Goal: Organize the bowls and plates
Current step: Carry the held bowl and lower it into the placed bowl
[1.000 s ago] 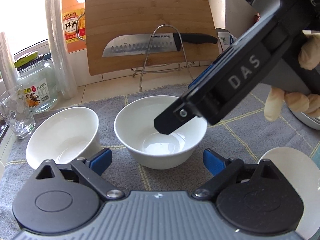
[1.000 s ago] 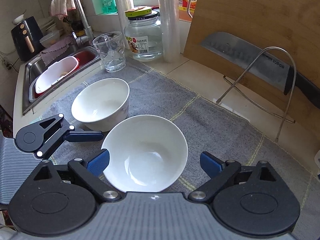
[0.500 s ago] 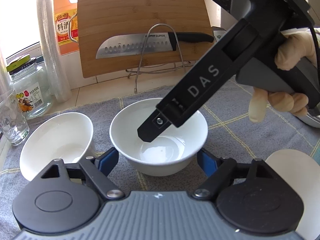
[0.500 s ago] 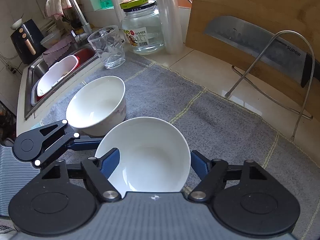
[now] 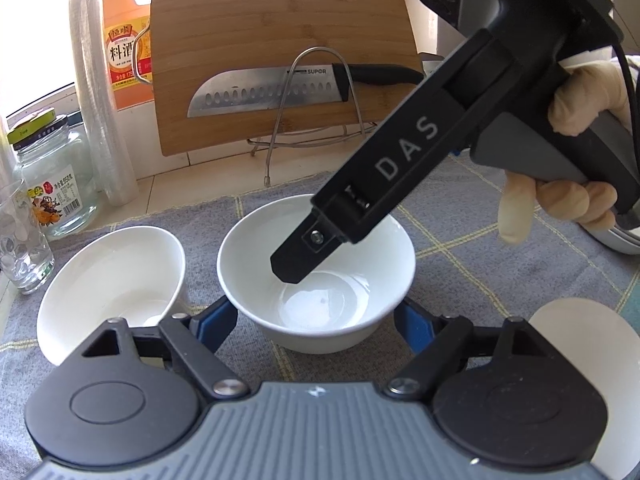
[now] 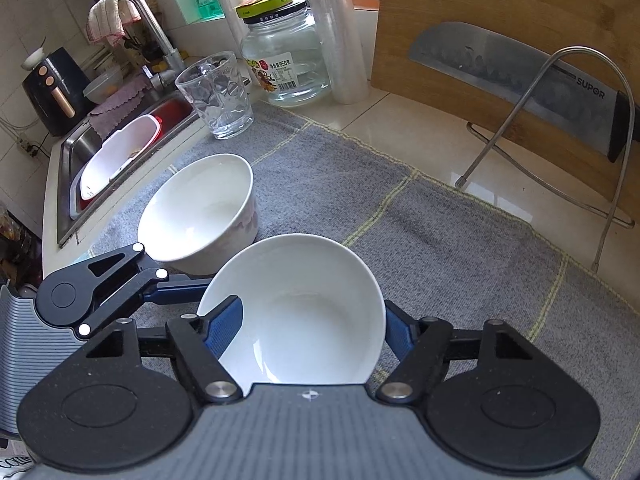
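Now both grippers have closed in on the near white bowl (image 5: 316, 280) on the gray cloth (image 5: 460, 264). Left gripper (image 5: 316, 326) hugs its sides; right gripper (image 6: 314, 326) is closing, one finger inside.

I count two white bowls (image 5: 316, 280) (image 5: 108, 276) on the gray cloth (image 5: 500, 280), one white plate (image 5: 584, 328) at its right edge, one knife (image 5: 280, 94), one cutting board (image 5: 276, 32), one glass jar (image 5: 56, 184), one drinking glass (image 5: 20, 248).
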Motion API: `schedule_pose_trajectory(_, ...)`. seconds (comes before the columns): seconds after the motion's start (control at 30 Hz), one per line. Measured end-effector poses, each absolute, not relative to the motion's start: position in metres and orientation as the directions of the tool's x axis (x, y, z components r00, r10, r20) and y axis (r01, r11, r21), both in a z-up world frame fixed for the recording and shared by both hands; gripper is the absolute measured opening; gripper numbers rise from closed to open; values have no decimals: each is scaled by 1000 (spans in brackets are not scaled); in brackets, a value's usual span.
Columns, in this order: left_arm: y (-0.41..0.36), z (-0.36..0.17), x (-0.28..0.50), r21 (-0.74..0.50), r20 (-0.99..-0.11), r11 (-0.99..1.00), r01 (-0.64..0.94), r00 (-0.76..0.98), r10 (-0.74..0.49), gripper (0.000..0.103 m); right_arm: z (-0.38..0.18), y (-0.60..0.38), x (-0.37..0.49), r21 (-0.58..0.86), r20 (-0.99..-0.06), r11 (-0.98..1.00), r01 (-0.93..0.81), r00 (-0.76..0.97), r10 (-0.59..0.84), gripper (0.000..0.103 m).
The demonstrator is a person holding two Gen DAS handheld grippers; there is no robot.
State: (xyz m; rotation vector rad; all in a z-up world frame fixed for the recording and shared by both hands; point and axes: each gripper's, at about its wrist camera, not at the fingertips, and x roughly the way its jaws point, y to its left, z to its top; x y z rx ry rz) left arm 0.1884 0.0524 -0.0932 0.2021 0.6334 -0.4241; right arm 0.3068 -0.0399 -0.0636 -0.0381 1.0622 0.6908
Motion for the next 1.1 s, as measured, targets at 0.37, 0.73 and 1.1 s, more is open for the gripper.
schedule_pose_trajectory(0.37, 49, -75, 176, 68, -604, 892, 447, 730, -320, 85, -43, -44, 291, 303, -794, 785, -540, 312, 521, 79)
schedule_pose_trajectory(0.73, 45, -51, 144, 71, -591, 893, 444, 740, -321, 85, -18, -47, 257, 295, -776, 769, -567, 327, 539, 79)
schedule_pose_trajectory(1.1, 36, -39, 108, 73, -584, 891, 449, 743, -327, 85, -4, -57, 217, 296, -763, 764, -574, 339, 550, 79)
